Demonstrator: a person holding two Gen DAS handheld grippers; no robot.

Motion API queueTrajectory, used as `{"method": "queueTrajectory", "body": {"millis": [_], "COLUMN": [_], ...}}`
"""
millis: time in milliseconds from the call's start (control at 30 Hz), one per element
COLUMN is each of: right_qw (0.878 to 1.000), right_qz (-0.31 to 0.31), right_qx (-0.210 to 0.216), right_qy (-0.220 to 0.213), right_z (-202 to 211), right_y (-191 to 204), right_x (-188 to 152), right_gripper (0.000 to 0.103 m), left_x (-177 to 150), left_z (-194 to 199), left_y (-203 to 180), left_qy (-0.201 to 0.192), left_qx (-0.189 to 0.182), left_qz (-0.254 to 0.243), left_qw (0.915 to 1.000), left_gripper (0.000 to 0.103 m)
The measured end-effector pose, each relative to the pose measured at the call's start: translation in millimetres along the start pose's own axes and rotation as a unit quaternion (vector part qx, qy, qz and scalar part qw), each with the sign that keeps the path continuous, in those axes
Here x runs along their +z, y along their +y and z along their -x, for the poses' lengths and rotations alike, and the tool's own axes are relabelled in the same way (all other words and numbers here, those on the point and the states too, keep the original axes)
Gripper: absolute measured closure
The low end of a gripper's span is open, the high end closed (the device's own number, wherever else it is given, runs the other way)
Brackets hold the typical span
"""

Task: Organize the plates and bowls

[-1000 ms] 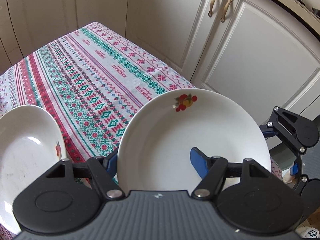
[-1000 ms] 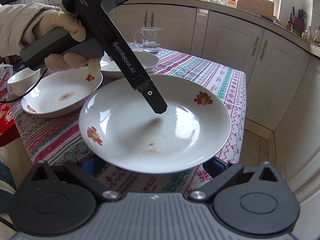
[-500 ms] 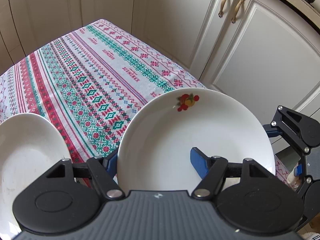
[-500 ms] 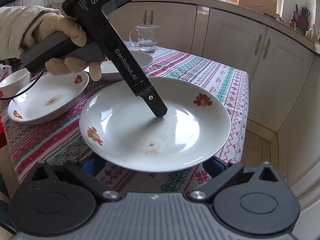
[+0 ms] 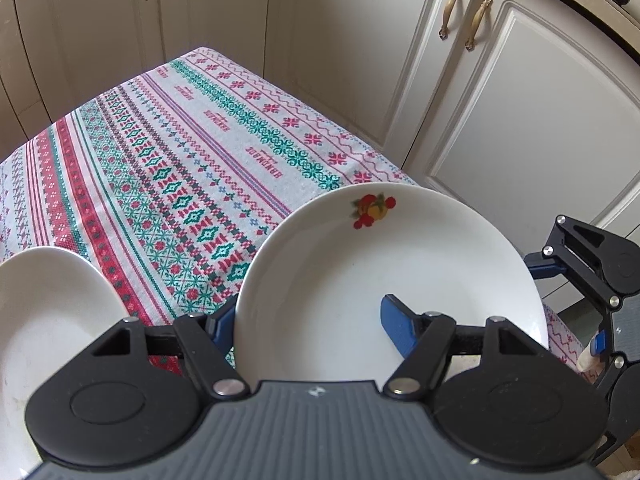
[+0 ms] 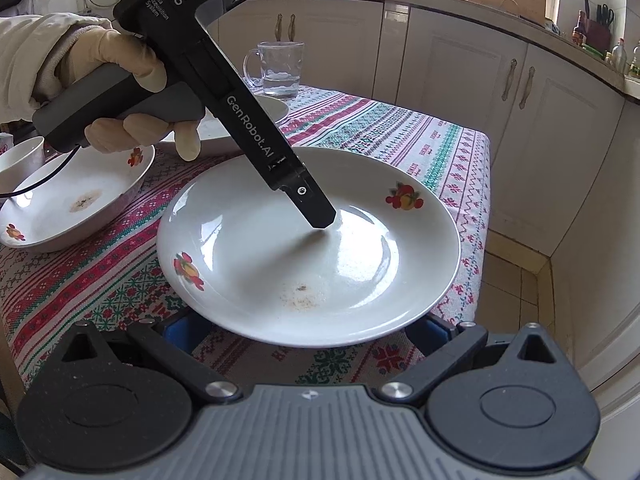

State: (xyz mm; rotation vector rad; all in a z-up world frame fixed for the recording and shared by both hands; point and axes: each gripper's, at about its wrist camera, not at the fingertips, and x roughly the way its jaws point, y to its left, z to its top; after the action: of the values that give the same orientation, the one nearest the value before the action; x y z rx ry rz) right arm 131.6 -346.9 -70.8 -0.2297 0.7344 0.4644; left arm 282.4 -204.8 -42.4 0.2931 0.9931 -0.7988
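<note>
Gripping a white plate [image 5: 360, 280] by its near rim, the left gripper [image 5: 308, 324] has 1 blue finger inside and 1 outside. The right gripper's [image 6: 308, 330] spread fingers sit beneath the plate's edge, above the patterned tablecloth [image 6: 400, 140].

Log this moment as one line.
left claw: shut on plate rim | right claw: open, under plate | plate: above tablecloth

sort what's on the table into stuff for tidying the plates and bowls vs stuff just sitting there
For the job:
- fruit-print plate, gripped by the left claw
- soiled deep plate
- far plate
- small white bowl

Just lying about:
- glass mug with water
- patterned tablecloth
- knife block on the counter
</note>
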Motion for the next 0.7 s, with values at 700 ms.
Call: {"method": "queueTrajectory", "body": {"millis": [700], "right_qw": [0.998], "right_qz": [-0.003], "right_qx": [-0.051], "right_qy": [-0.020], "right_z": [58], "right_y": [34], "right_x": [0], "right_gripper": [0.000], "left_x": [-53], "left_z": [101], "left_y": [-31], "left_qy": [-0.101], "left_qx": [0.069], "left_qz": [-0.016], "left_qw": [0.9924], "left_gripper": [0.013]}}
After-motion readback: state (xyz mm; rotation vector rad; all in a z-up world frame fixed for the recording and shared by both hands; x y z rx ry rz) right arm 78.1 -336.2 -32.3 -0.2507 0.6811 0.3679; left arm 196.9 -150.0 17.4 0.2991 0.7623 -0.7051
